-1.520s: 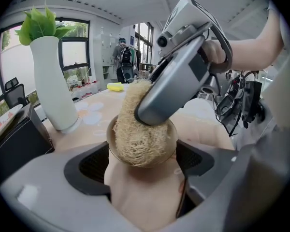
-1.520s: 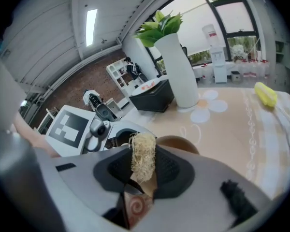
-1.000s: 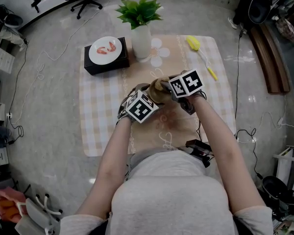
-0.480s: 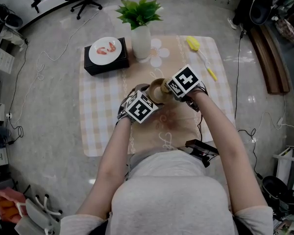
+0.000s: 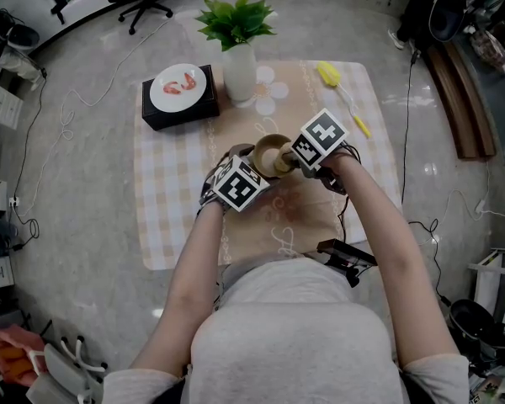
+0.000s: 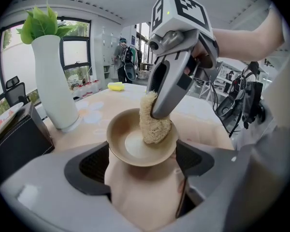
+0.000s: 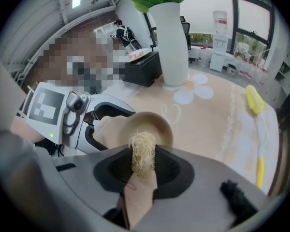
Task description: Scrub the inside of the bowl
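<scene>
Over the table's (image 5: pixel 172 217) near middle, the left gripper (image 6: pixel 141 162) clamps the bowl (image 6: pixel 128 146), one pad against each side of the rim. It holds the bowl clear of the table, tipped so its mouth faces the right gripper (image 7: pixel 142 170). That gripper's fingers are squeezed together on a scrubber (image 7: pixel 142 151), a pale fibrous wad that sticks out past the tips. In the left gripper view the wad presses against the bowl's inner wall at the right. In the head view the left cube (image 5: pixel 240 183) and right cube (image 5: pixel 321 139) cover both sets of jaws and the scrubber, so only a slice of the bowl shows between them. Farther back, at the middle of the far edge, stands a white vase (image 5: pixel 239 72) with green leaves. At the far left corner a black box (image 5: pixel 170 114) carries a plate (image 5: pixel 178 86) with red pieces too small to identify; the left gripper view cuts it off. A yellow brush (image 5: pixel 330 74) lies at the far right corner
</scene>
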### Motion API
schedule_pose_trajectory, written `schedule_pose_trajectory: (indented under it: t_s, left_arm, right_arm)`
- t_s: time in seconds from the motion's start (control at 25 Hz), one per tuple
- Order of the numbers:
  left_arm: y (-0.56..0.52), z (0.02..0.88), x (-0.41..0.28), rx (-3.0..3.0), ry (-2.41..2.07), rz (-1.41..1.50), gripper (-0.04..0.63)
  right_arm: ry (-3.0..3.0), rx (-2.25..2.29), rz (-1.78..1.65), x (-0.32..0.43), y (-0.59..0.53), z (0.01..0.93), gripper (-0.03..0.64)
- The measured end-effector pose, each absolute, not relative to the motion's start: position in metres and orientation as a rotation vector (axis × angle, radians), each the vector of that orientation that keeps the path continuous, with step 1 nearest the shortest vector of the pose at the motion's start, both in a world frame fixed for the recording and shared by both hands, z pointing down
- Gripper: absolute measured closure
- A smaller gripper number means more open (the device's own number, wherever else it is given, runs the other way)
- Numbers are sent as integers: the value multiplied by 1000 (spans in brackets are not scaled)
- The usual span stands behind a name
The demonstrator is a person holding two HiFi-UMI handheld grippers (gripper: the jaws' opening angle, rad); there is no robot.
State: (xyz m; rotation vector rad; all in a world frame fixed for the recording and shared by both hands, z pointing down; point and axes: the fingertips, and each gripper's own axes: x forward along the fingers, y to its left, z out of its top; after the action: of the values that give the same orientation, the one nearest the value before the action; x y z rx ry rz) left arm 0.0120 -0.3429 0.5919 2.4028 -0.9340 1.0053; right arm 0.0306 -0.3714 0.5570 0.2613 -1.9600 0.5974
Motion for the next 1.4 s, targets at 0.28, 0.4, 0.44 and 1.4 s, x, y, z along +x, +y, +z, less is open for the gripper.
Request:
schedule_pose_trajectory:
  t_s: [0.28,0.4,0.44,1.4]
  left_arm:
    - [-342,592,12,2402,-930,1011,152]
    - [-342,592,12,2408,-926,1015,152]
    - [-342,592,12,2411,-925,1016,152]
    - [-341,592,12,2396,-927,1013,155]
  right_arm:
    - [-2046,219,861,14,-355,556,514]
    - [-2088,234,964,6,-354,556,514]
    - [-2099,247,993,5,-355,557,514]
    - [-2132,565,563,19,-399,562,514]
